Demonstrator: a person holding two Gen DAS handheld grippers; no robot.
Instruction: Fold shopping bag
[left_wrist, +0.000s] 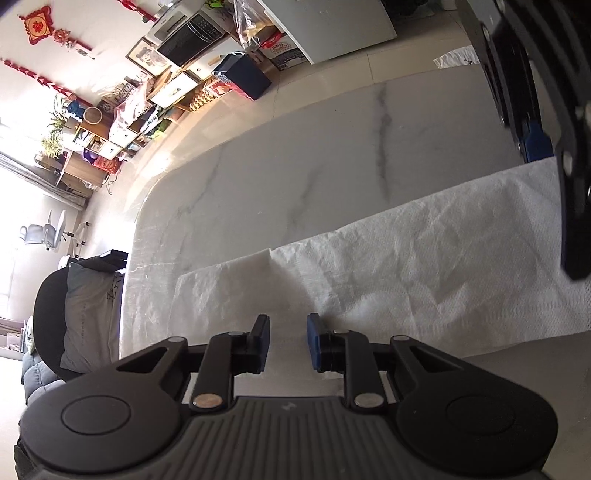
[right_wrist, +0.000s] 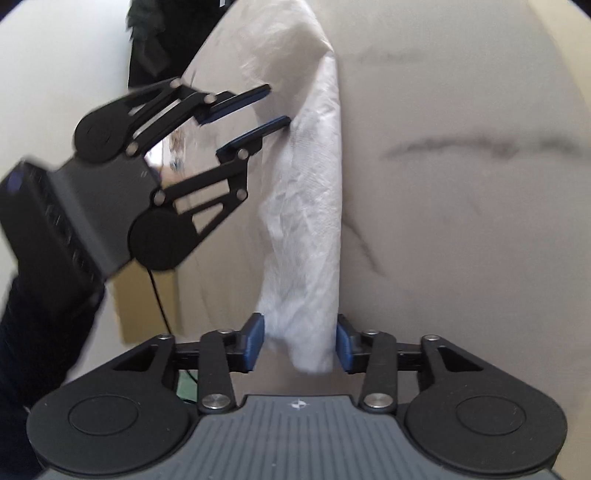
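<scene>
1. The left tongs (left_wrist: 288, 341) hang over the near edge of the shopping bag (left_wrist: 424, 266), their blue pads standing a narrow gap apart with nothing pinched between them.
2. The white, crinkled shopping bag lies as a long folded strip on the marble worktop (left_wrist: 295, 155), running from near left to far right in the left wrist view.
3. The right tongs (right_wrist: 300, 341) stand about half open around one end of the strip (the fabric sits between the pads, and whether the pads touch it cannot be told).
4. A dark sleeve (right_wrist: 40, 332) carries the left tongs at the far left of the right wrist view.
</scene>
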